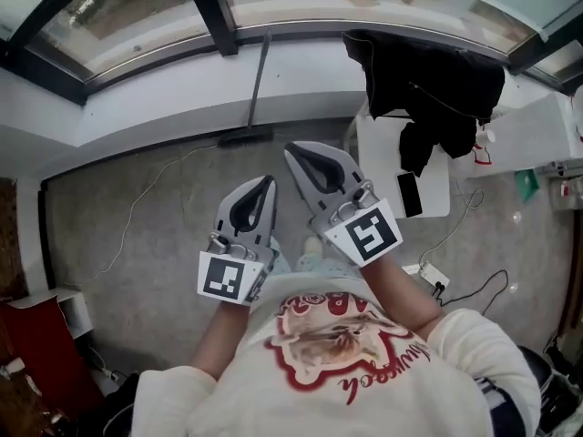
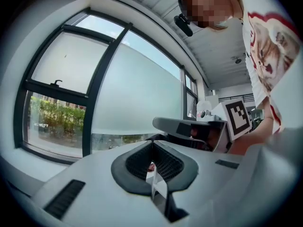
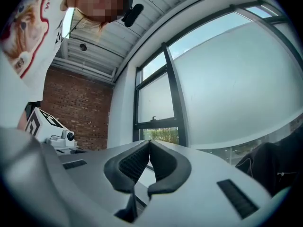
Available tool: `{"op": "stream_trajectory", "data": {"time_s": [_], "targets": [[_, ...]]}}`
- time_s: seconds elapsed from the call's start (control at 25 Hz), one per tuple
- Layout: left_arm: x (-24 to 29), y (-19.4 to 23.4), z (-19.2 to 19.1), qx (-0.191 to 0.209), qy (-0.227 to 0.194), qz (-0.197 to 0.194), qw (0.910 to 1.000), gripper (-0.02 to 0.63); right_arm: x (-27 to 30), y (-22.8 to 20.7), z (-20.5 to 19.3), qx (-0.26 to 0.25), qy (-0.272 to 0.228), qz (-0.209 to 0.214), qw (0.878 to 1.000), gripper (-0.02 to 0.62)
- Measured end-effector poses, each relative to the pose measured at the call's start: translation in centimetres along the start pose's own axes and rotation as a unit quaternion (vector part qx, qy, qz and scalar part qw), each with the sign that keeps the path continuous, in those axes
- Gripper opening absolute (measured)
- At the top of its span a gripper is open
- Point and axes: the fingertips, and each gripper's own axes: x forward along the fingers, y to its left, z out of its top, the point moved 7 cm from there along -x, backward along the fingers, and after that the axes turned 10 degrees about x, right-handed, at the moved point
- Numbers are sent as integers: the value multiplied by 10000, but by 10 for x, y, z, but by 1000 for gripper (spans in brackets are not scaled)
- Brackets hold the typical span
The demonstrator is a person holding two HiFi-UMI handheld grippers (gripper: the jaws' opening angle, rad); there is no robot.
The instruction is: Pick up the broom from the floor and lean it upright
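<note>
Against the white wall (image 1: 155, 107), the broom (image 1: 258, 89) upright; left gripper (image 1: 268, 181) and right gripper (image 1: 291, 149) both closed, empty.

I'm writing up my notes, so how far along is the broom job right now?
Done, it seems: the broom stands upright, its head on the floor and its handle leaning against the white wall under the window. In hand: nothing. The left gripper and right gripper are both shut and empty, near the person's chest. Nothing looks left to do.

Shirt lettering (image 1: 378, 376) (red, upside down) is unreadable.
</note>
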Motion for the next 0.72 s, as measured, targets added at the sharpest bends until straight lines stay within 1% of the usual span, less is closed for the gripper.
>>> {"op": "stream_trajectory", "data": {"time_s": [0.12,0.2,0.32,0.4,0.48,0.56,0.64,0.72], "targets": [[-33,-6,9,139,104,113,9998,21,-13,31,18,-125,-208,111,9996,25],[-51,-8,16,243,120,153,9995,21,-24,51,23,-210,-267,90,9994,25],[-79,-14,31,327,-184,120,9992,21,-38,85,21,-221,-291,52,9993,25],[-109,-21,38,439,-305,61,9986,21,-49,115,16,-348,-276,13,9990,25],[-148,-30,46,460,-504,4,9977,21,-62,147,7,-429,-204,-153,9988,25],[-195,-36,47,435,-554,-1,9975,21,-78,179,-5,-365,-90,-443,9983,25],[-241,-42,38,360,-505,-29,9981,21,-99,212,-17,-142,-61,-759,9970,25],[-277,-47,25,271,-337,-136,9990,21,-117,247,-29,83,-17,-951,9954,25]]}}
